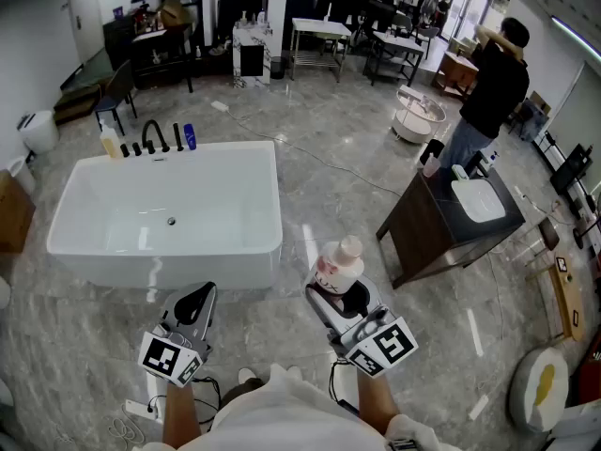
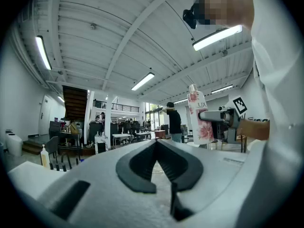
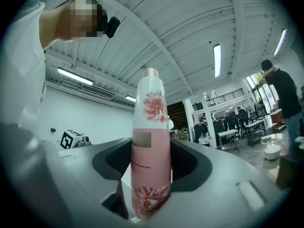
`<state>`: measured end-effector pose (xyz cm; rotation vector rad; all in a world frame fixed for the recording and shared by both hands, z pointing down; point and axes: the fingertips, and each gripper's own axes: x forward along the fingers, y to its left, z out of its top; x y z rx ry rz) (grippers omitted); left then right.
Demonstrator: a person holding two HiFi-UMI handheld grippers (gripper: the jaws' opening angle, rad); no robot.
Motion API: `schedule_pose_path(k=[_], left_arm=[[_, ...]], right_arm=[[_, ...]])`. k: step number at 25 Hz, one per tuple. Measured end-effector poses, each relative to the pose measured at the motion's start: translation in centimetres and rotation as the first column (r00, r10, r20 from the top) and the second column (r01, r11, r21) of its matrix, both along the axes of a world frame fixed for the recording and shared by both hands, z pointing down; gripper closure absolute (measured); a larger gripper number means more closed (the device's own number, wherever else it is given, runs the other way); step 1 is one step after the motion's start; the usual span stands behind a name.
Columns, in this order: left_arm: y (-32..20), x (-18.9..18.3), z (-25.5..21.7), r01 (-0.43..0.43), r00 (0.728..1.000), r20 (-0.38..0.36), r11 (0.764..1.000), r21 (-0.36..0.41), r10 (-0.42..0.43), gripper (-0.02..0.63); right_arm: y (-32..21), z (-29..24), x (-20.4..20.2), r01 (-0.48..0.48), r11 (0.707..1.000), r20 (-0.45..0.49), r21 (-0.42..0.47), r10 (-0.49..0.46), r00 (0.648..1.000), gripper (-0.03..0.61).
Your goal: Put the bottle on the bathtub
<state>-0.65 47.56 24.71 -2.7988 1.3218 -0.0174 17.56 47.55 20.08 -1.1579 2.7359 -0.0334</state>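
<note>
A white and pink bottle (image 1: 336, 263) with a flower print and a pale cap stands upright between the jaws of my right gripper (image 1: 340, 291), which is shut on its lower body. In the right gripper view the bottle (image 3: 151, 141) fills the middle, with the dark pads pressed on both sides. The white bathtub (image 1: 169, 263) lies on the floor ahead and to the left, empty inside. My left gripper (image 1: 198, 301) hangs near the tub's front right corner, shut with nothing in it. The left gripper view shows its closed jaws, and the bottle (image 2: 197, 120) held off to the right.
A black faucet (image 1: 154, 136), a blue bottle (image 1: 189, 136) and a pale yellow bottle (image 1: 111, 143) stand on the tub's far rim. A dark cabinet (image 1: 434, 238) with a white basin stands to the right, and a person (image 1: 493, 87) stands behind it. Tables and chairs line the back.
</note>
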Motion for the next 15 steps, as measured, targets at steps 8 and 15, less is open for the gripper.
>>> schedule_pose_path(k=[8, 15], left_arm=[[0.27, -0.06, -0.2, -0.002, 1.0, -0.002, 1.0, -0.001, 0.002, 0.612], [0.12, 0.33, -0.07, -0.008, 1.0, -0.002, 1.0, 0.003, 0.008, 0.612]], right_arm=[[0.38, 0.21, -0.79, 0.017, 1.0, -0.004, -0.013, -0.017, 1.0, 0.33], [0.18, 0.3, -0.21, 0.008, 1.0, 0.002, -0.012, -0.008, 1.0, 0.33]])
